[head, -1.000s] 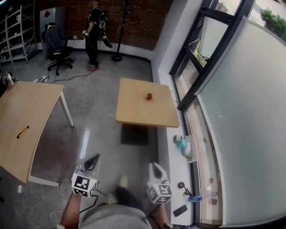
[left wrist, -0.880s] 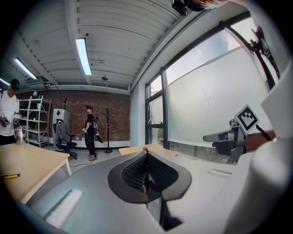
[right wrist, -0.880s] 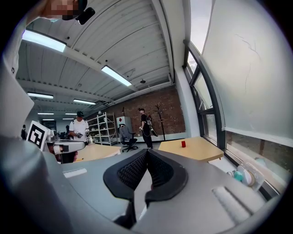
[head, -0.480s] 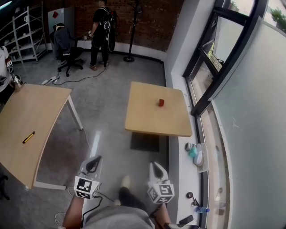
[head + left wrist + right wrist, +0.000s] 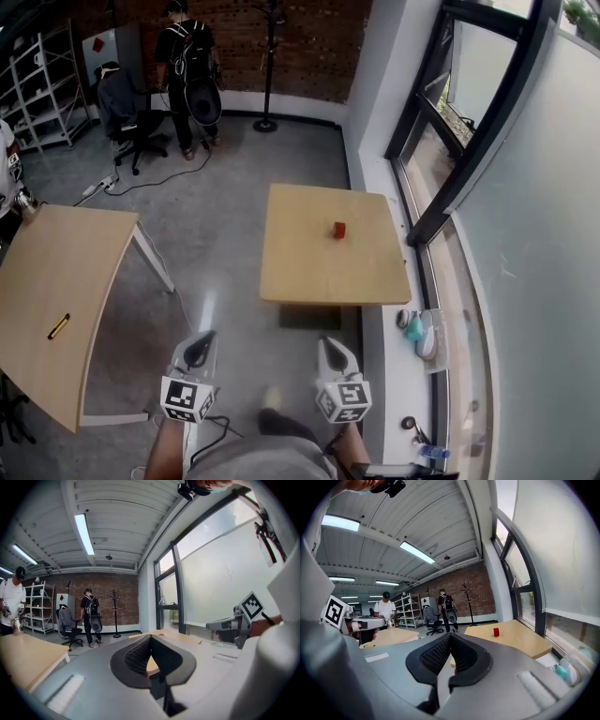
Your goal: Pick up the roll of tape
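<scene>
On the square light-wood table (image 5: 300, 272): one small red block-like object (image 5: 339, 230) sits alone toward the 1 o'clock part of the top. It is too small to confirm as the roll of tape, but I find no other candidate, so I take it as the target.
Table, against a second ago: it has grown and slid down the head view toward the person, the red object with it. That reads as a walk-up under way, with no reach begun.
Left gripper (image 5: 199, 342): low at 7 o'clock in the head view and aimed toward 12. Its jaws are pressed pad to pad with nothing between them, the same pose as a second ago.
Right gripper (image 5: 331, 347): low at 5 o'clock, jaws likewise together and empty. The red object lies ahead at its 12 o'clock, well apart.
Long light-wood desk (image 5: 56, 272): at 9 o'clock, carrying a yellow-and-black pen (image 5: 58, 326). It has drifted out toward the left edge, so it looks like it is being passed, not approached.
Person in dark clothes (image 5: 187, 66): far off at 11 o'clock by the brick wall, shifted a little, clear of the route.
Meaning for the task: still the approach. The right gripper is better lined up, and its jaws must part before any grasp.
</scene>
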A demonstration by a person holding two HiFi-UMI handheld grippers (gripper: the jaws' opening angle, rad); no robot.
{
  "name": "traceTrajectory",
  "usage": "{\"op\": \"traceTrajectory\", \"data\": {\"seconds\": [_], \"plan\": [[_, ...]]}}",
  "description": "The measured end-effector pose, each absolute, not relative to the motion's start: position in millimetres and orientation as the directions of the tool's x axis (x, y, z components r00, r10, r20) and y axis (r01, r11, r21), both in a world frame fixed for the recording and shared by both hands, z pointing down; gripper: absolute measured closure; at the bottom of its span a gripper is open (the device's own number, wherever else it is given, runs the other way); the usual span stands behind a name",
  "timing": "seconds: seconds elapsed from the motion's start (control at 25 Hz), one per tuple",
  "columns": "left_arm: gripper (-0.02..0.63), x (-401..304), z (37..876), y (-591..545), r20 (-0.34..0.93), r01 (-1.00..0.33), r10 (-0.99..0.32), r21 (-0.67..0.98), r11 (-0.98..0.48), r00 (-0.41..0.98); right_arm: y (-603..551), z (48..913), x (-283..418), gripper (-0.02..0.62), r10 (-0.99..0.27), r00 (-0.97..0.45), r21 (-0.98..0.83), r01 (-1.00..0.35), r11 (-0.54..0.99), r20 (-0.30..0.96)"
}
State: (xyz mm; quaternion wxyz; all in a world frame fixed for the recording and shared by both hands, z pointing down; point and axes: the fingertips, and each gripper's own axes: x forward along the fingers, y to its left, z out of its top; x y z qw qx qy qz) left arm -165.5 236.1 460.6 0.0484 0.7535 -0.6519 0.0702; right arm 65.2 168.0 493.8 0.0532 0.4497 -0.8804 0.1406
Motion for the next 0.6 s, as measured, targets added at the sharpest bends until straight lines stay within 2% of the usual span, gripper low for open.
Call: {"op": "traceTrajectory", "data": {"seconds": [0.6], "plan": [[0.606,-150.3,459.5,137.4,0.160,-0.988,-0.977,-0.042,-0.150,0.141,71.4,492.1,82.8,0.581,-0.787,-0.588,-0.216,-0.806,0.551,0.188]]}}
